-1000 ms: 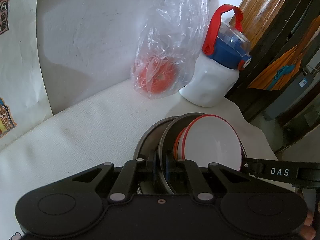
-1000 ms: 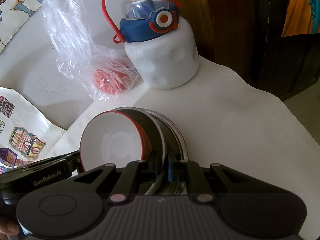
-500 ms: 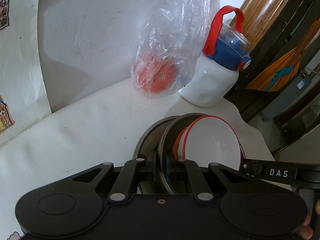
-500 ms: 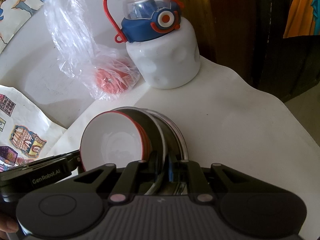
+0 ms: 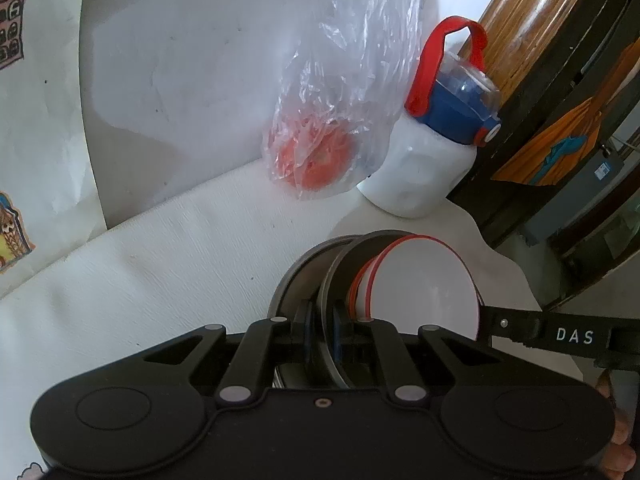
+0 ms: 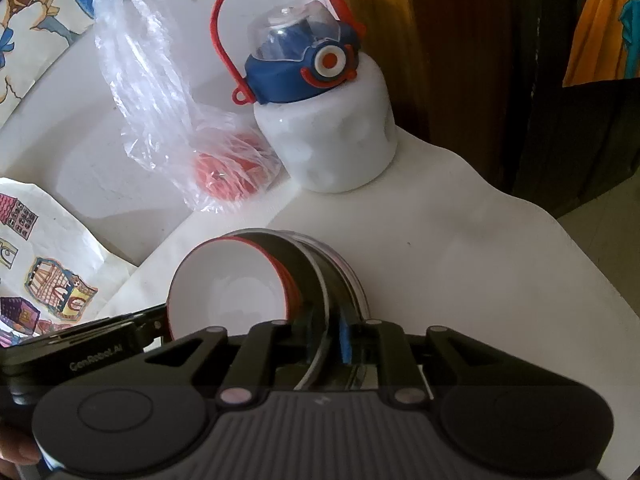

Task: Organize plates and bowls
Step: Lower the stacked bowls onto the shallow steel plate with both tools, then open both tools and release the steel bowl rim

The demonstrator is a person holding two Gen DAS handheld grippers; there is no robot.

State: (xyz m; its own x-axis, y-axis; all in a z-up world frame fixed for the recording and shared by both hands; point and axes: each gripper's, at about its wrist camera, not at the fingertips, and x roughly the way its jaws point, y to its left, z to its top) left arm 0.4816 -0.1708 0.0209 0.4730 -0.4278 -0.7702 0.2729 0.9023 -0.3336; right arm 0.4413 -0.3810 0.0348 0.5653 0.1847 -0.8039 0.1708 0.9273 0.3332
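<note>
A white bowl with a red rim sits tilted inside a stack of steel plates on the white table. My left gripper is shut on the upper plate's near rim, one blue pad on each side of it. From the opposite side, my right gripper straddles the same stack's rim. Its jaws are opening, and a small gap shows between the blue pad and the rim. The lower plate shows only as a grey edge.
A white bottle with a blue lid and red handle stands behind the stack. Beside it lies a clear plastic bag holding something orange-red. The table's curved edge drops off nearby. A printed cloth lies at one side.
The right gripper's jaws have spread a little off the plate rim. The left gripper, the stack and the bowl have stayed where they were.
</note>
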